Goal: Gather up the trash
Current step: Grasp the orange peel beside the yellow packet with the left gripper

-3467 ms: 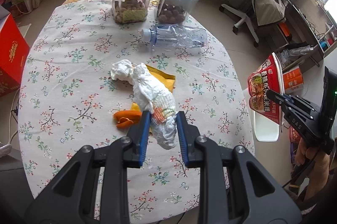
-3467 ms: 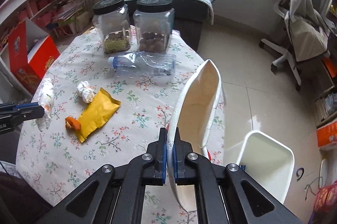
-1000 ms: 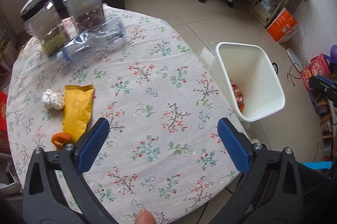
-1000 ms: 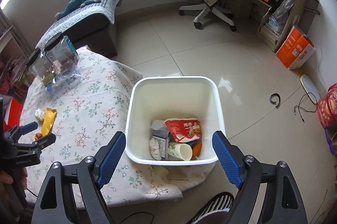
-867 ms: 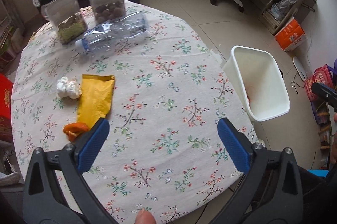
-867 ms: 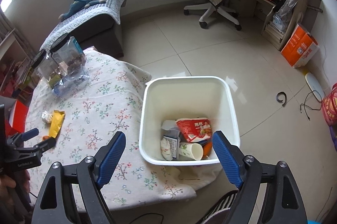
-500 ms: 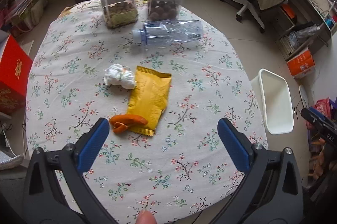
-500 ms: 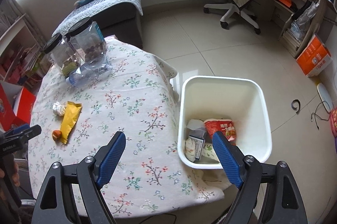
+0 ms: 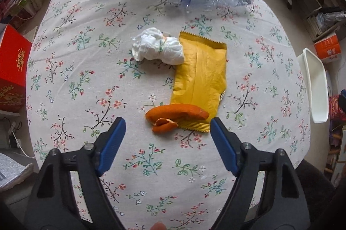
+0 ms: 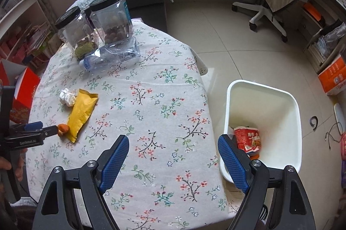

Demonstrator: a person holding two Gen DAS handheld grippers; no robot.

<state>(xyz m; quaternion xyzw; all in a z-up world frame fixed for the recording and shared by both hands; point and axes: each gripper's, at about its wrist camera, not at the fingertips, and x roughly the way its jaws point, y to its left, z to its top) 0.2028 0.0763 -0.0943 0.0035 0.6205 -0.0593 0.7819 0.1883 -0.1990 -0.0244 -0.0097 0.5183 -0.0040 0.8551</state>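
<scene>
Now left claw [image 9: 167, 125], narrowed since before, nears orange peel [image 9: 175, 114].

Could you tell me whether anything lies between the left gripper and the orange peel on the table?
Nothing visible does. The left gripper is open and its jaws have just been closing, with only bare tablecloth before the orange peel. The peel's far end rests on the yellow wrapper.

You've got blue pads on black arms on the left gripper [image 9: 166, 128] over a cream tablecloth [image 9: 86, 78] sprigged with red and green flowers; ahead lie an orange peel [image 9: 175, 114], a mustard-yellow wrapper [image 9: 201, 76] and a white tissue wad [image 9: 157, 49], and your white bin [image 10: 296, 122] shows a red-printed packet [image 10: 247, 139]
</scene>
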